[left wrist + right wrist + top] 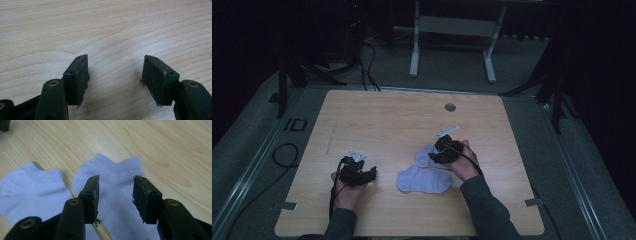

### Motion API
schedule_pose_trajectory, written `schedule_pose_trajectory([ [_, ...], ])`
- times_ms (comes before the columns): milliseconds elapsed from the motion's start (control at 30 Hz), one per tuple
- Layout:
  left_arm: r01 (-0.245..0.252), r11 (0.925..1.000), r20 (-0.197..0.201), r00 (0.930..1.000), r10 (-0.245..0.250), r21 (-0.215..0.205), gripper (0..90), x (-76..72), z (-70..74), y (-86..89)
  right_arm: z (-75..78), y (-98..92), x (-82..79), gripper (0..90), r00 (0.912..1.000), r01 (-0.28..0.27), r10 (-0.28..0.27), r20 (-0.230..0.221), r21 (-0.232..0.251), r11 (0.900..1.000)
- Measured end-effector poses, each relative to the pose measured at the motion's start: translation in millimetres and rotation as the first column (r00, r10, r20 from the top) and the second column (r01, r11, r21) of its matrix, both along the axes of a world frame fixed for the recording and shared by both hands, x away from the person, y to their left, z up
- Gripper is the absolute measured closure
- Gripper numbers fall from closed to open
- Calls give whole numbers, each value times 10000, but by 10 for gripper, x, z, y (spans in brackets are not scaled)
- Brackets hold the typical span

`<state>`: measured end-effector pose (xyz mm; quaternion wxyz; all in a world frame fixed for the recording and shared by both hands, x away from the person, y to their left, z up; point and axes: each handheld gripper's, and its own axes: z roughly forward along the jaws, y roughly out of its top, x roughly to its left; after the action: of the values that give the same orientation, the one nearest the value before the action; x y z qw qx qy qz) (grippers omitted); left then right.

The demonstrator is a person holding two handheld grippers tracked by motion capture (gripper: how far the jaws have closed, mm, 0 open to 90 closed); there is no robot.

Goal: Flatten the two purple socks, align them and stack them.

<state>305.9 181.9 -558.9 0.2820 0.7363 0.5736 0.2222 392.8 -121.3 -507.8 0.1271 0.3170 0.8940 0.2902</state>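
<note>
sock (117,185), right hand-held gripper (115,197) open above

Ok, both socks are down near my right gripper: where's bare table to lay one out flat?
The far half of the table, from the socks up to the round grommet, is bare wood. So is the left edge beyond the left gripper. It is crowded at front centre: near sock, far sock, right gripper open over it.

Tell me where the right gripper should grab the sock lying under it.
Pinch the cuff edge of the sock, coming down from above. It lies flat on the table, so only that open edge gives the right gripper, its jaws apart over it, fabric to catch, probably.
</note>
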Motion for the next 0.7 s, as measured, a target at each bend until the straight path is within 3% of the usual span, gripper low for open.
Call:
schedule_pose_trajectory([
  [167, 30, 10000, -10, 10000, -30, 13, 384, -1, 1, 0, -145, 140, 93, 552, 9991, -317, 313, -270, -154, 9994],
  [367, 35, 10000, -9, 10000, -35, 15, 383, -1, 1, 0, -335, 172, 200, 507, 9961, -65, 26, -886, -440, 9990],
  [433, 31, 10000, -6, 10000, -31, 15, 383, -1, 0, -1, -344, 160, 203, 495, 9961, -120, 97, -881, -259, 9996],
  [700, 24, 10000, -1, 10000, -24, 19, 383, -3, -1, -3, -345, 164, 195, 533, 9971, -130, 101, -755, -374, 9992],
])
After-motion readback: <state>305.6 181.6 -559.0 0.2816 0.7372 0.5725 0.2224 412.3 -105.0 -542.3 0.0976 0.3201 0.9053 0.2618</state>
